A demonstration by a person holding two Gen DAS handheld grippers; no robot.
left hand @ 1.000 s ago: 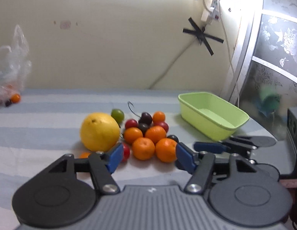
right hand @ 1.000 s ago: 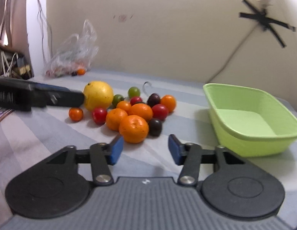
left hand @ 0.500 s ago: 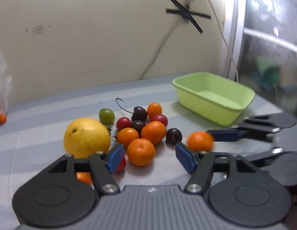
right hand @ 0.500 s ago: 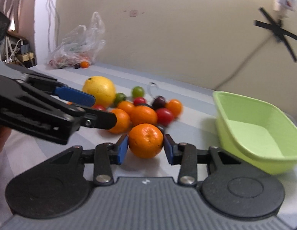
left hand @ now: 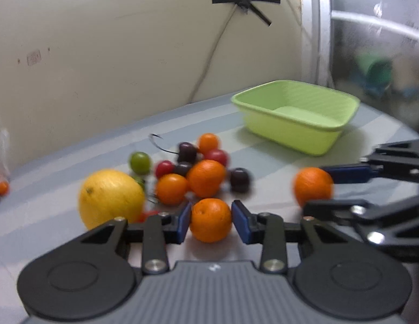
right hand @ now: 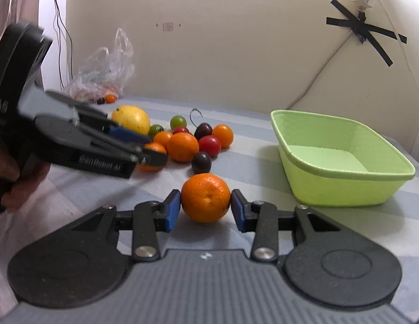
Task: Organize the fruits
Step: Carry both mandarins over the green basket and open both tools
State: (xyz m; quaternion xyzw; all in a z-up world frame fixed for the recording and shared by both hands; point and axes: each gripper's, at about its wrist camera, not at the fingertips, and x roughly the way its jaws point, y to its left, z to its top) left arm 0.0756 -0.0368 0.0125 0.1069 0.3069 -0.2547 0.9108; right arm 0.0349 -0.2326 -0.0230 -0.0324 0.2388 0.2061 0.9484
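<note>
The left tool (left hand: 210,220) was closing on a mandarin (left hand: 210,220) at lower centre of the left wrist view; its blue pads (left hand: 183,222) sat at the fruit's sides, touching or very nearly so, though blur prevented certainty. The right tool (right hand: 206,210) held a second mandarin (right hand: 206,197) across its widest part at centre of the right wrist view, the pads pressed against both sides. Both fruits were round, bright orange and finely dimpled. In my judgement they would prove light, slightly yielding and easily bruised, so a gentle hold across the middle suited them best, and a round skin could roll out of an off-centre pinch. The remaining pile (right hand: 194,141) of oranges, red, dark and green small fruits and a large yellow citrus (right hand: 131,119) lay on the striped bench (right hand: 250,167) at centre left. The green tub (right hand: 341,175) stood empty at right, well apart from the pile.
</note>
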